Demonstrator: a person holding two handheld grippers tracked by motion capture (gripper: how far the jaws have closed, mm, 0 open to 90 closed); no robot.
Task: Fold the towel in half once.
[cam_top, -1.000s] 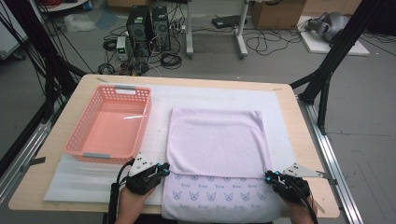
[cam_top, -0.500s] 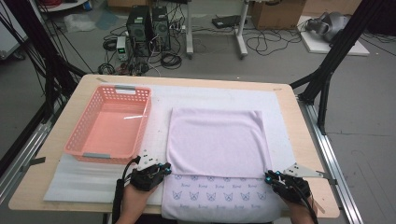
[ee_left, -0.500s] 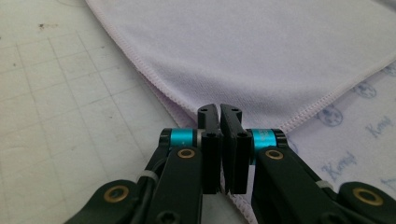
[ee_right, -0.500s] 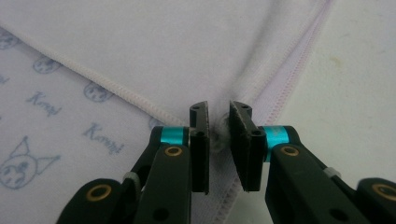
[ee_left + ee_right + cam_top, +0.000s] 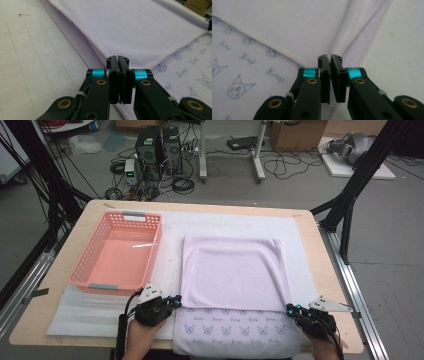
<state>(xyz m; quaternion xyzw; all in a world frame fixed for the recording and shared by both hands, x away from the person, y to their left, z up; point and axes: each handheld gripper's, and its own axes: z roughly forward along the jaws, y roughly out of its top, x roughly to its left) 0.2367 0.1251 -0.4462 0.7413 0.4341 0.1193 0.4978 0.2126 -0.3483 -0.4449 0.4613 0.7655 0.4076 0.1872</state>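
A lilac towel (image 5: 232,270) lies on the table with its far half folded over, so a strip printed with cat faces (image 5: 235,327) shows at the near edge. My left gripper (image 5: 176,301) sits at the folded layer's near left corner. In the left gripper view the left gripper (image 5: 117,58) is shut on the towel's hem (image 5: 82,50). My right gripper (image 5: 291,310) is at the near right corner. There the right gripper (image 5: 330,57) has just closed on the towel (image 5: 312,27), and creases run to its tips.
A pink plastic basket (image 5: 134,215) stands on the left of the table, close to the towel's left edge. A white gridded mat (image 5: 172,265) lies under both. The wooden table's edge (image 5: 325,265) is near on the right, with black frame legs beyond it.
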